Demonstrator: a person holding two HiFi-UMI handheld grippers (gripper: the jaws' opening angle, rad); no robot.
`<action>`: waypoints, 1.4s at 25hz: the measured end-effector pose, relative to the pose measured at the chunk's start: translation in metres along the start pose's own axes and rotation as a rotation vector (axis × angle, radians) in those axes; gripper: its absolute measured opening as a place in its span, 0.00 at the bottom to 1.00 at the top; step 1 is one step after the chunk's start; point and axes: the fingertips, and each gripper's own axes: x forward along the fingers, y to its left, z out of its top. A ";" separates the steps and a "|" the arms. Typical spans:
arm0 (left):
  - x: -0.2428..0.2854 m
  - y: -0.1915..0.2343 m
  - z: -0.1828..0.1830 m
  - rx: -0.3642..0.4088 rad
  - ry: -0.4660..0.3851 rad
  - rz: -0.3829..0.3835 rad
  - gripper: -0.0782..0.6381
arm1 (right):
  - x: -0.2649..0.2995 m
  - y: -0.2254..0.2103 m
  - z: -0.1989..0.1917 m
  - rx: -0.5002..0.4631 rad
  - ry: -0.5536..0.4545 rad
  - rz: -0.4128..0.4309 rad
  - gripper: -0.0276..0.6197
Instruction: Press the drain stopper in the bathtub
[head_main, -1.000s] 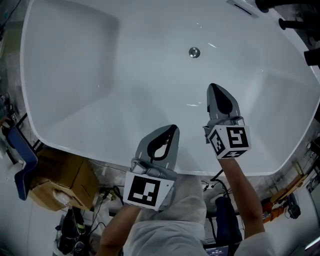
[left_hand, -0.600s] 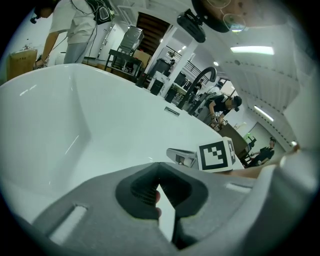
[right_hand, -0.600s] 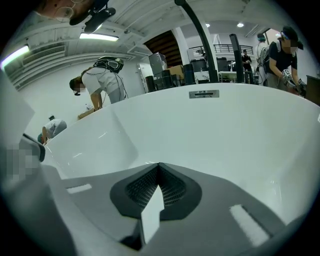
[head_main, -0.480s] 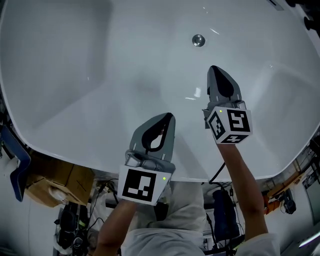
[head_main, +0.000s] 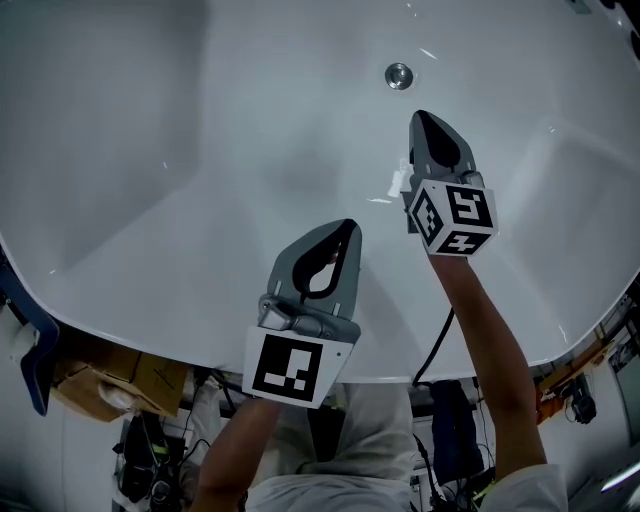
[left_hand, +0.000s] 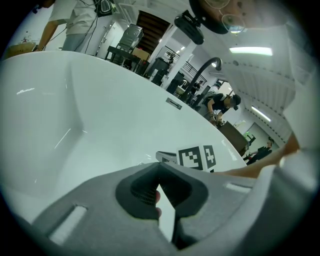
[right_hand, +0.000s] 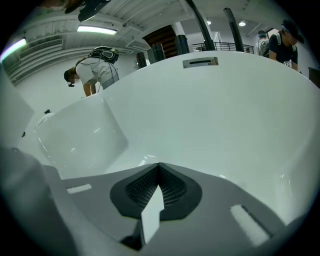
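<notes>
Presently, in the head view: one white bathtub (head_main: 150, 200) and one round metal drain stopper (head_main: 399, 75), set in the tub floor at upper centre-right of the frame. Two grippers counted. Right gripper (head_main: 422, 117) just below the stopper in the frame, near it but not touching, tips pressed together on nothing. Left gripper (head_main: 349, 227) at lower centre, well apart from the stopper, likewise closed and empty.

Next, in the left gripper view: jaw tips meeting at lower centre, nothing held. Beyond them one marker cube (left_hand: 197, 157) of the right gripper, and one overflow plate (left_hand: 173, 103) on the far tub wall. No stopper visible here.

Then, in the right gripper view: tips together at centre, bare white tub ahead, stopper not visible. One bent-over person (right_hand: 95, 67) at upper left, a second person (right_hand: 280, 35) at upper right.

Risks, as judged: a slip of the narrow closed tip off the small, shiny stopper onto the slick enamel if brought down off-centre; a press too light to latch; aim reliant on the head view alone.
</notes>
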 end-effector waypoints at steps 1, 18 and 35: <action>0.003 0.002 -0.003 -0.004 0.000 0.001 0.11 | 0.005 -0.002 -0.003 -0.004 0.001 -0.001 0.05; 0.050 0.033 -0.048 0.040 0.026 -0.014 0.11 | 0.123 -0.055 -0.047 -0.165 0.100 -0.014 0.05; 0.059 0.041 -0.058 -0.010 0.015 -0.031 0.11 | 0.184 -0.090 -0.135 -0.148 0.335 -0.018 0.05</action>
